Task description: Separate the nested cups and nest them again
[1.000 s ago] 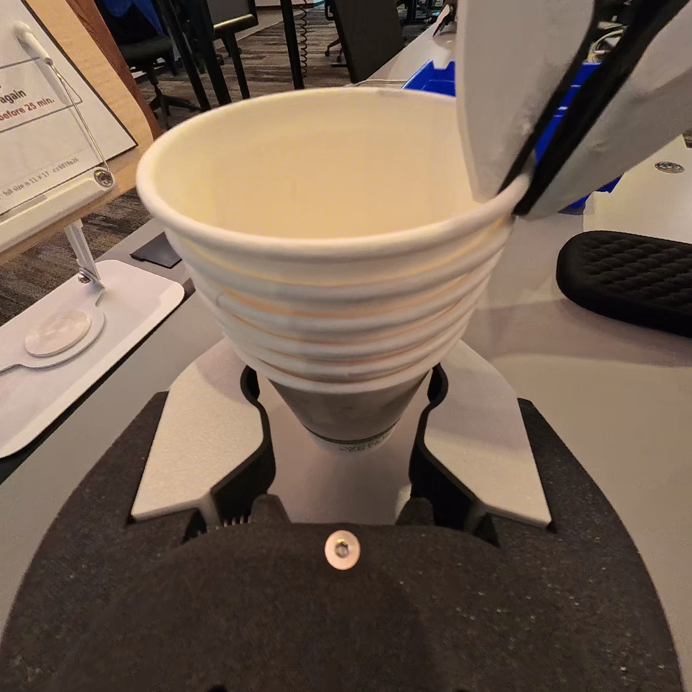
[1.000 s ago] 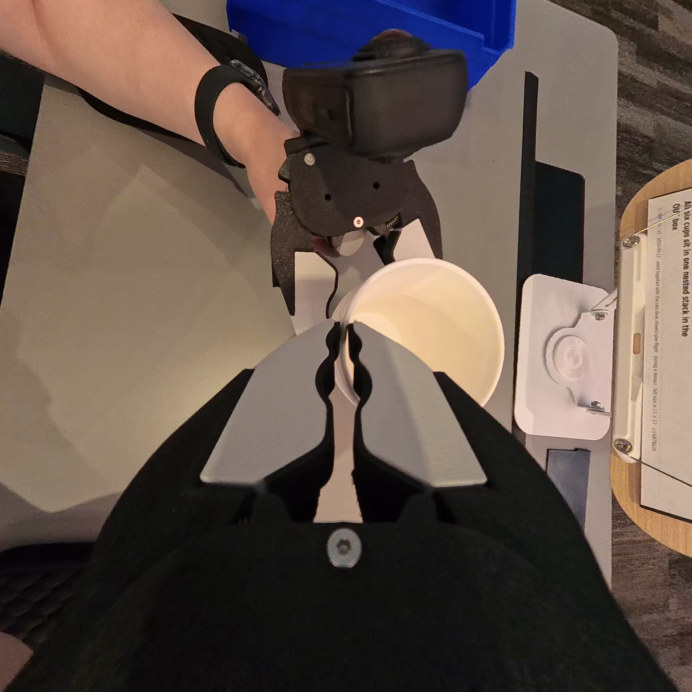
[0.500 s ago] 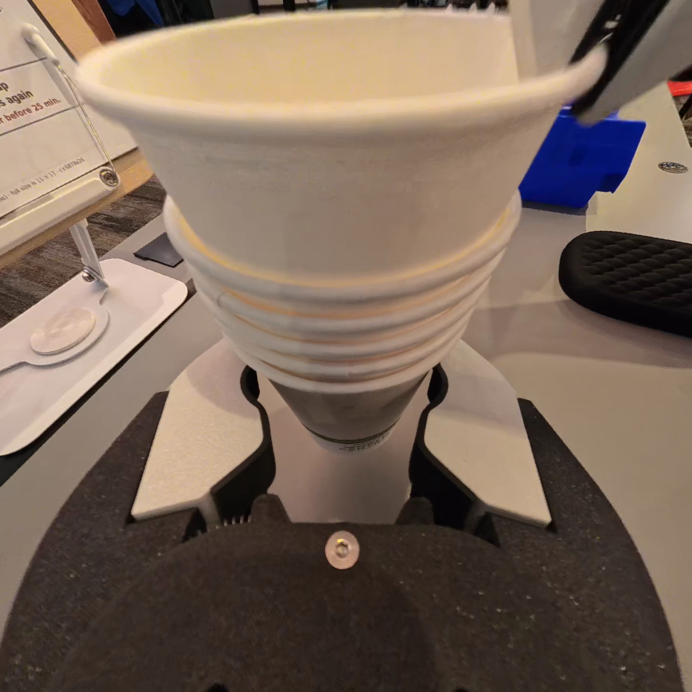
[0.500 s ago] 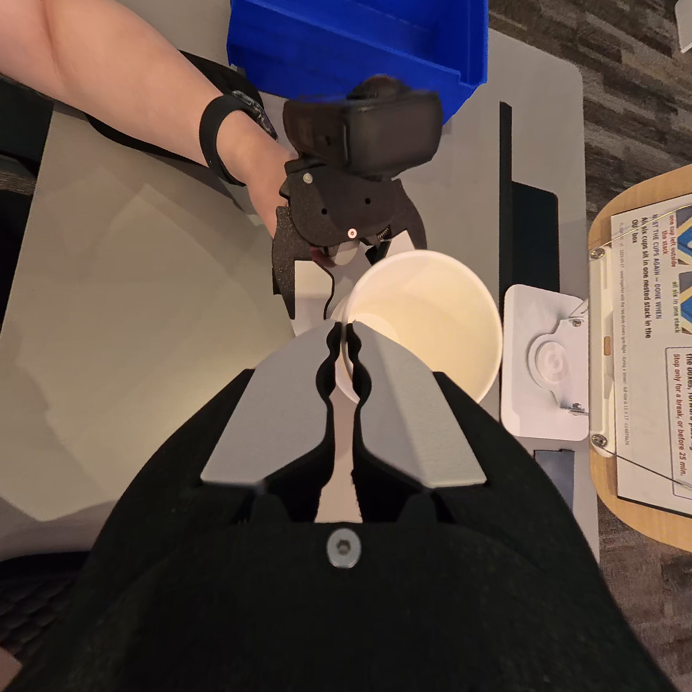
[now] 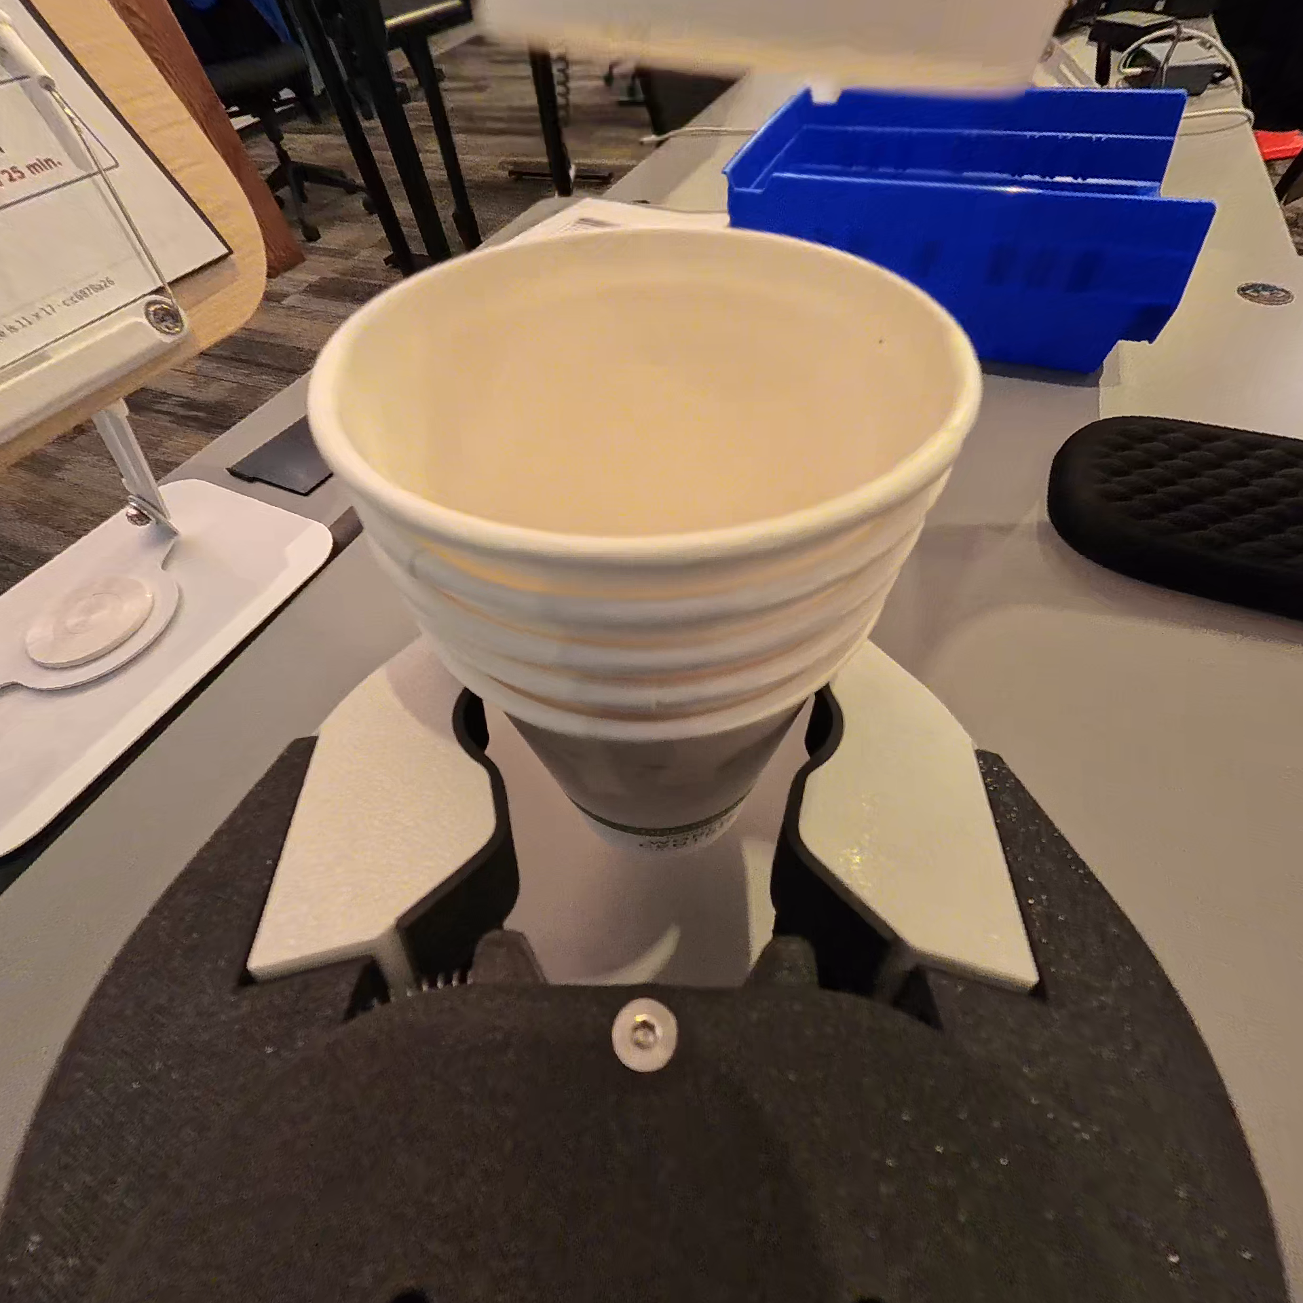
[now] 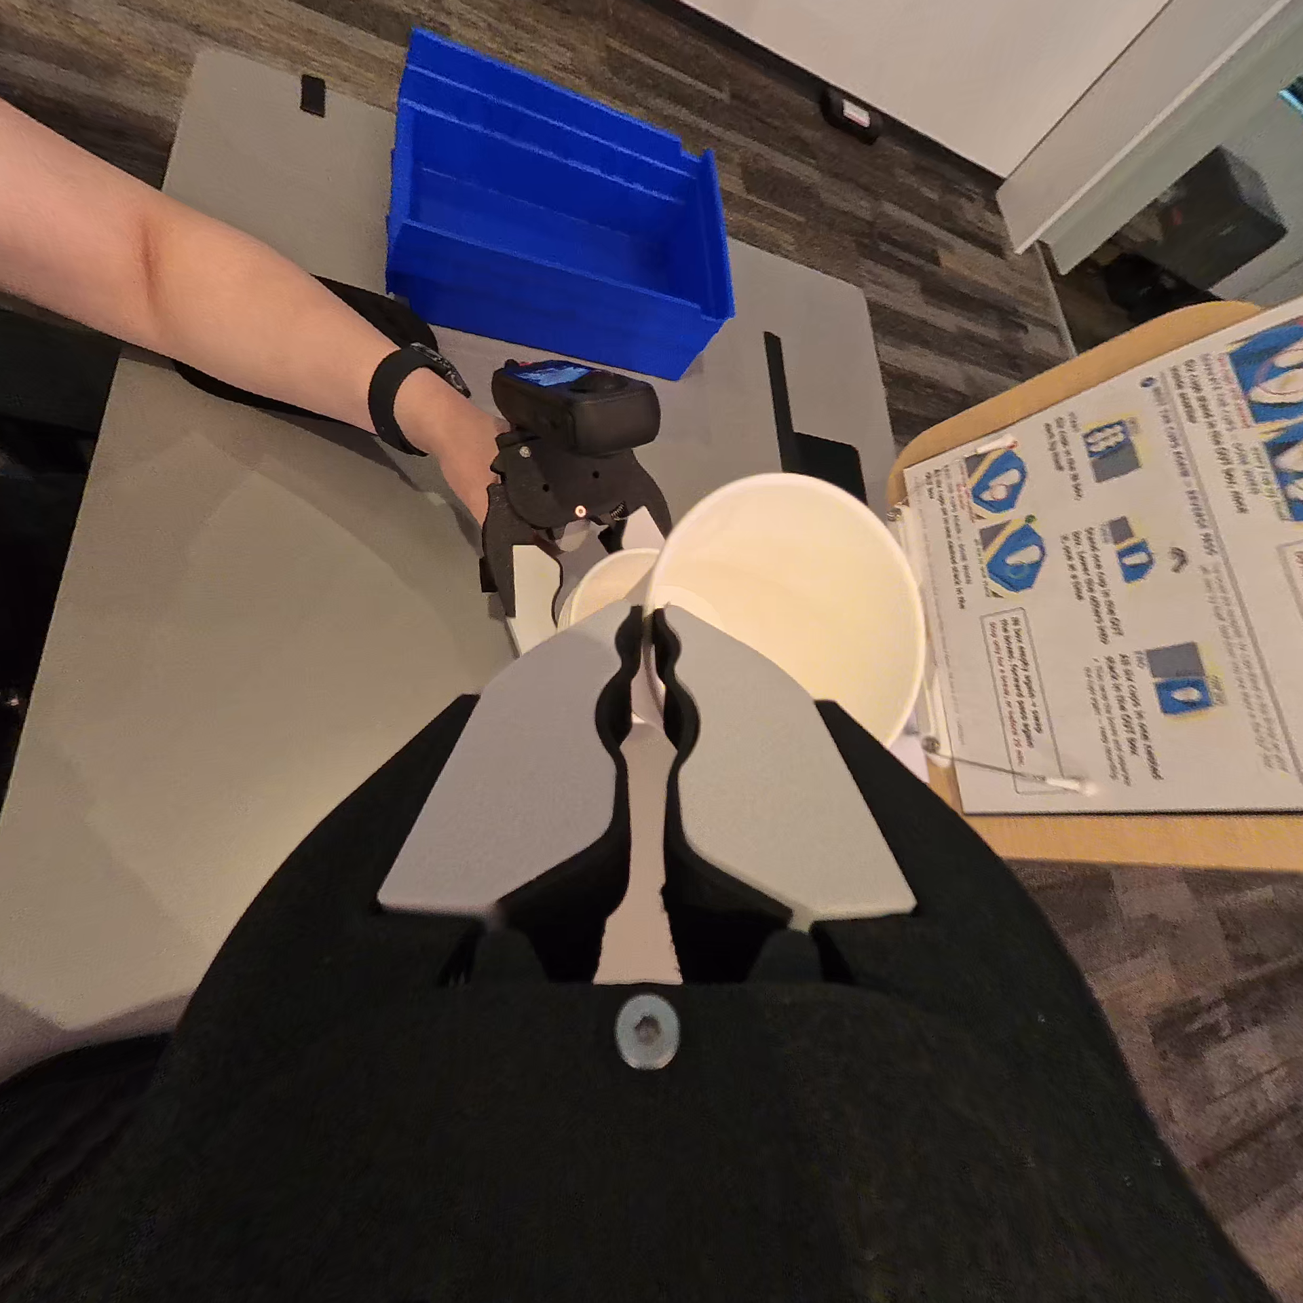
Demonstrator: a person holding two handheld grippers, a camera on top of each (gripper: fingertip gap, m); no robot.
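Observation:
A stack of several nested white paper cups stands on the grey table. My left gripper is shut on the stack's lower body, one finger on each side. My right gripper is shut on the rim of a single white cup and holds it in the air, above and to the right of the stack. The lifted cup's blurred underside shows at the top edge of the left wrist view.
A blue bin sits on the table behind the stack and also shows in the right wrist view. A black padded rest lies at the right. An instruction sheet on a wooden stand with a white base stands beside the table. A person's forearm reaches in.
My right gripper has pulled the top cup up out of the stack and raised it clear. The stack has stayed in my left gripper.

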